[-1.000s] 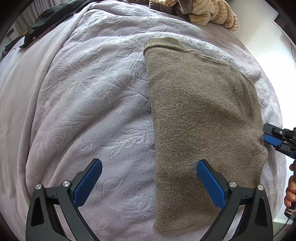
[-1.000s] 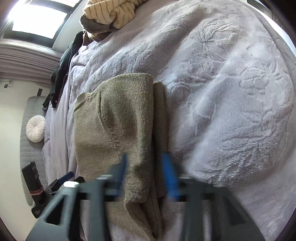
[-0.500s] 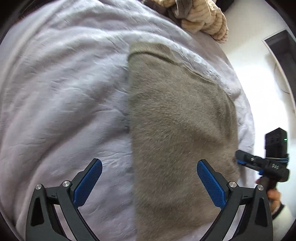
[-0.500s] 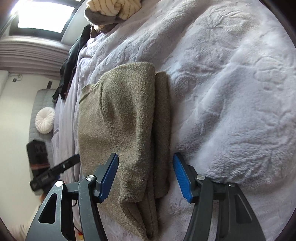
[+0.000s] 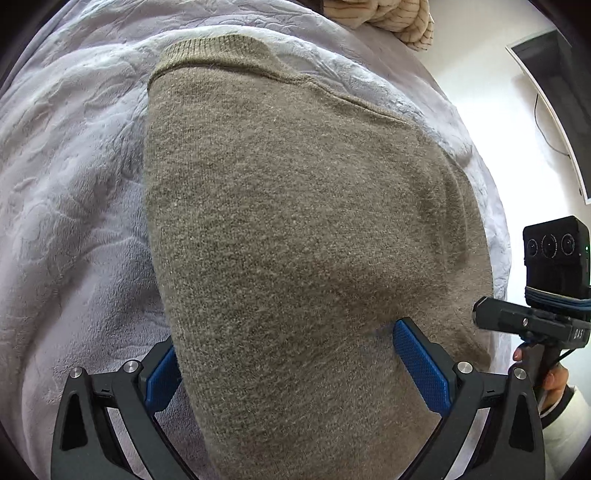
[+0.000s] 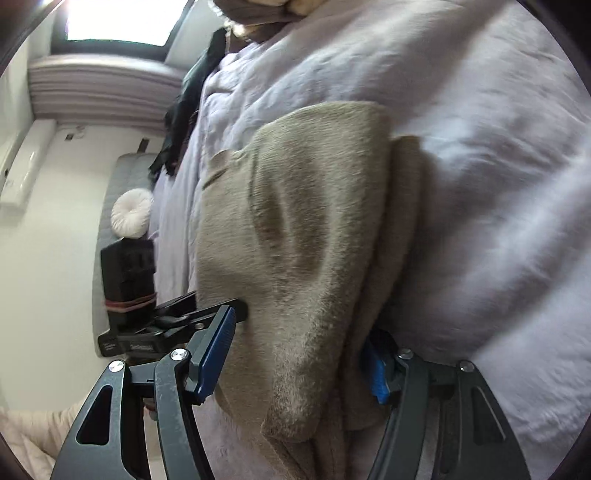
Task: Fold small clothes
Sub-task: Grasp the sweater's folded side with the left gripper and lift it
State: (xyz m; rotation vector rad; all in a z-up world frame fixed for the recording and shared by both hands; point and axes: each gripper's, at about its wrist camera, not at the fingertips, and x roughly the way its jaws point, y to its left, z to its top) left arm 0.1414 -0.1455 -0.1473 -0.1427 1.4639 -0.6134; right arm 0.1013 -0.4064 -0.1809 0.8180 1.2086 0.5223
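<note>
A folded olive-brown knit sweater [image 5: 295,221] lies on a pale lavender blanket [image 5: 74,184], its ribbed collar at the far end. My left gripper [image 5: 291,365] is open, its blue pads straddling the sweater's near end, the left pad partly hidden under the fabric edge. In the right wrist view the same sweater [image 6: 314,229] shows with a folded strip along its right side. My right gripper [image 6: 299,354] is open around the sweater's near edge, its right pad partly tucked under the cloth. The right gripper also shows in the left wrist view [image 5: 524,325].
A pile of striped cream clothes [image 5: 391,18] lies at the far end of the bed. Dark garments [image 6: 188,96] lie near the bed's far side. A round white cushion [image 6: 131,214] rests on a grey mat. A white wall lies beyond the bed's edge.
Both grippers have moved forward and down onto the sweater's near end, so their open pads now straddle the fabric. The sweater itself lies as before.
</note>
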